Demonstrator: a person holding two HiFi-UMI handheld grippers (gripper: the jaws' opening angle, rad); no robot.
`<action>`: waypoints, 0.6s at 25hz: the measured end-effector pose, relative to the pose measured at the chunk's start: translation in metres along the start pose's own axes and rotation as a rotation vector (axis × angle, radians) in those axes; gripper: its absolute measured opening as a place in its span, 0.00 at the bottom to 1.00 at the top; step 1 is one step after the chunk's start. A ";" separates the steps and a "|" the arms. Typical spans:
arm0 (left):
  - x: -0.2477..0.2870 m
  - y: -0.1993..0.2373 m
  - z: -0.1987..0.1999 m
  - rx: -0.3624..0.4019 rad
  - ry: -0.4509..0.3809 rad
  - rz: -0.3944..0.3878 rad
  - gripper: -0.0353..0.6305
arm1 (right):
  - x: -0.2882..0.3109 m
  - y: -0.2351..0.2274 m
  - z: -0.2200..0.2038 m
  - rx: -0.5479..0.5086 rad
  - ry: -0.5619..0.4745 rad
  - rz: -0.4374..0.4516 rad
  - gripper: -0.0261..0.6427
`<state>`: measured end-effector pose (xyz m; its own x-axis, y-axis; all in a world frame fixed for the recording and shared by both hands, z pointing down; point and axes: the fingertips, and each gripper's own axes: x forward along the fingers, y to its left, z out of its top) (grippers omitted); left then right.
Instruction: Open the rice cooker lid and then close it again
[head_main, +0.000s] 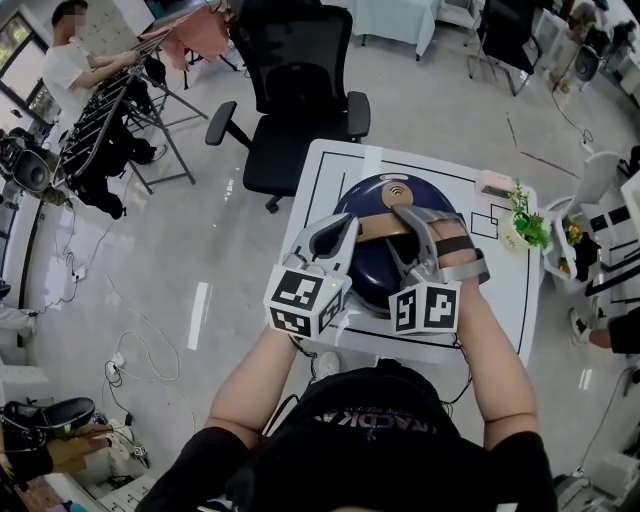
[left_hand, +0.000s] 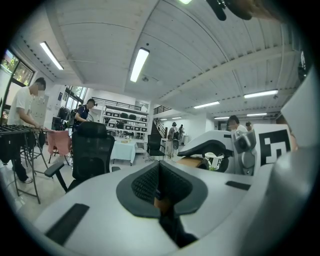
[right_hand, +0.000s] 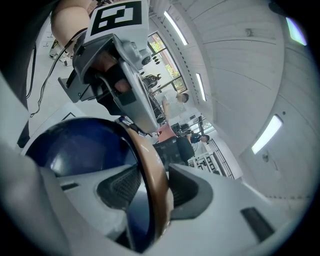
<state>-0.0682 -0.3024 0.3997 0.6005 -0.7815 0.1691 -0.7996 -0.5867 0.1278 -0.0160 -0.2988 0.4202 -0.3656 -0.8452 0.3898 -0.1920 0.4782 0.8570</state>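
While the dark blue rice cooker (head_main: 368, 200) sits on the white table (head_main: 330, 160) directly in front of the person, its domed lid looks to be down. The right gripper (right_hand: 152, 185) has its jaws closed across the tan handle (right_hand: 150, 165), which arches over the lid, and the pads grip the band from both sides. The left gripper (left_hand: 160, 187) has its jaws pressed together with nothing held. Its tip is just beside the handle's left end, though I cannot tell whether it touches.

I judge this to be the start of the opening step: the grip is made and the lift has not begun. The next move likely calls for raising the handle in an arc about the rear hinge, keeping the grip firm so the smooth band does not slip.
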 end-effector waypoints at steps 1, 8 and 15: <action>0.000 0.000 0.000 -0.001 0.001 0.001 0.06 | 0.000 0.000 0.000 0.002 0.000 -0.001 0.30; 0.001 -0.001 0.000 0.003 0.011 0.001 0.06 | 0.000 -0.001 -0.001 0.016 0.003 -0.012 0.30; 0.000 -0.002 0.001 0.014 0.028 -0.005 0.06 | 0.000 -0.001 -0.001 0.055 0.006 -0.002 0.30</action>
<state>-0.0666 -0.3012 0.3987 0.6041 -0.7725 0.1957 -0.7965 -0.5936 0.1153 -0.0150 -0.2994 0.4194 -0.3599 -0.8474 0.3903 -0.2424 0.4889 0.8380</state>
